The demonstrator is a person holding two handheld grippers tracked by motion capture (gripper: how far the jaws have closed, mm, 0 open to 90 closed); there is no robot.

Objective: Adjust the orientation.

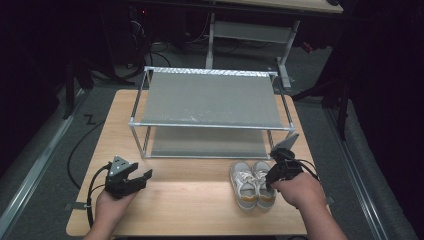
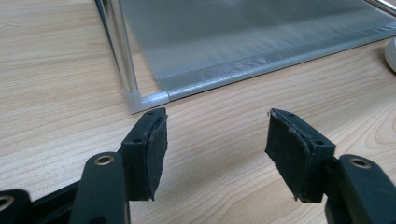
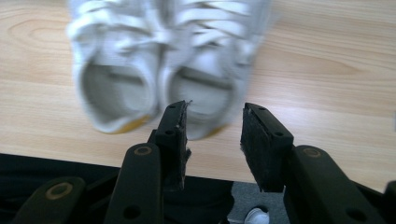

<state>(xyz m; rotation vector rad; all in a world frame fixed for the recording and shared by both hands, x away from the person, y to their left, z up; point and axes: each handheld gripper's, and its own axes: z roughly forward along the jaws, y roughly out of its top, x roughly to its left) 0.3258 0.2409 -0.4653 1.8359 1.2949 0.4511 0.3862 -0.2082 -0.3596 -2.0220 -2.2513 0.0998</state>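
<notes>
A pair of white sneakers (image 1: 252, 184) with yellowish soles stands side by side on the wooden table (image 1: 190, 200), toes toward the rack. In the right gripper view the sneakers (image 3: 161, 70) are blurred, heels toward me. My right gripper (image 1: 272, 174) hangs over the heel of the right-hand shoe; its jaws (image 3: 212, 126) stand apart with nothing pressed between the pads. My left gripper (image 1: 141, 170) rests at the table's front left, open and empty. In its own view the left gripper (image 2: 215, 140) points at the rack's front corner post (image 2: 135, 95).
A two-tier rack (image 1: 210, 97) with a metal frame and grey fabric shelves stands at the back of the table. Its lower shelf (image 2: 243, 32) lies close to the tabletop. Bare wood stretches between my hands. Beyond the table are a dark floor, cables and another table's legs.
</notes>
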